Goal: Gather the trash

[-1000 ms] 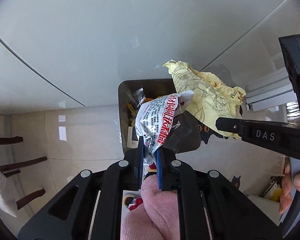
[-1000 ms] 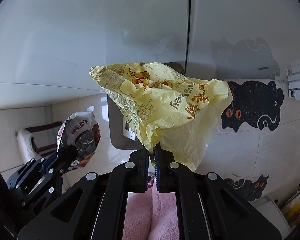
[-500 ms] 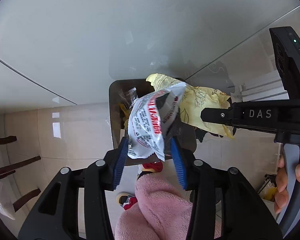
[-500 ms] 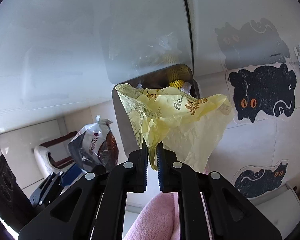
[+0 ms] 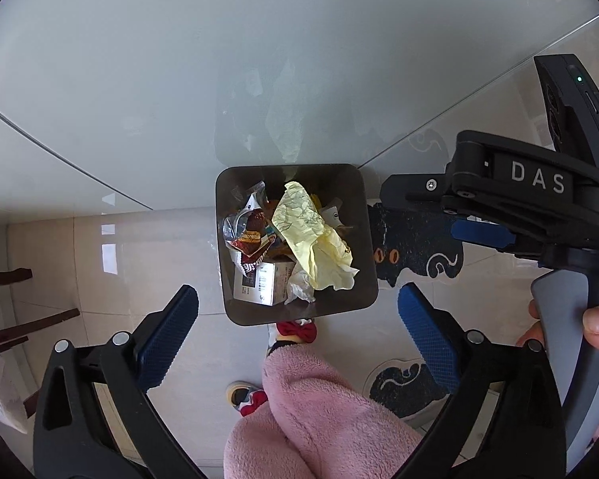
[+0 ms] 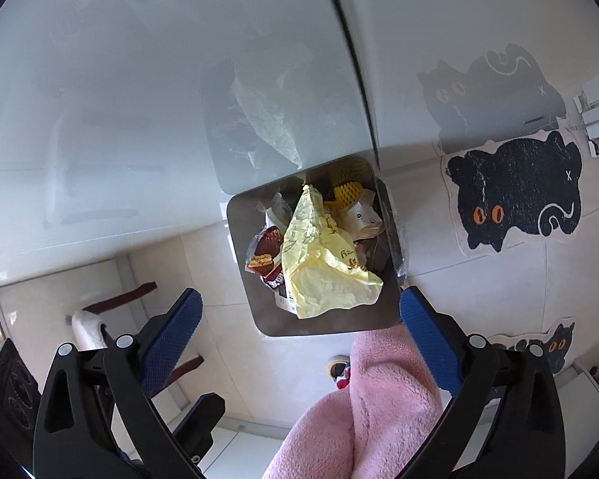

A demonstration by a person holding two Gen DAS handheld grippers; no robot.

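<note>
A dark square trash bin point(image 5: 341, 303) point(image 6: 267, 319) stands on the floor against a white wall, straight below both grippers. Inside lie a crumpled yellow wrapper point(image 5: 311, 235) point(image 6: 319, 267), a silver snack bag point(image 5: 247, 235) point(image 6: 265, 257), a small white box point(image 5: 259, 281) and other litter. My left gripper point(image 5: 297, 339) hangs above the bin, its jaws opening wide with nothing between them. My right gripper point(image 6: 299, 337) is beside it, jaws also opening and empty; it shows in the left wrist view as a black frame point(image 5: 499, 191) held by a hand point(image 5: 595, 323).
Pink fleece trouser legs point(image 5: 319, 419) point(image 6: 379, 399) and a foot in a patterned sock point(image 5: 295, 331) stand next to the bin. A black cat-shaped rug point(image 6: 515, 191) lies to the right, dark chair legs point(image 5: 28, 319) to the left on pale tiles.
Both grippers went from shut to wide open. The silver snack bag dropped from the left one and the yellow wrapper from the right one; both now lie in the bin.
</note>
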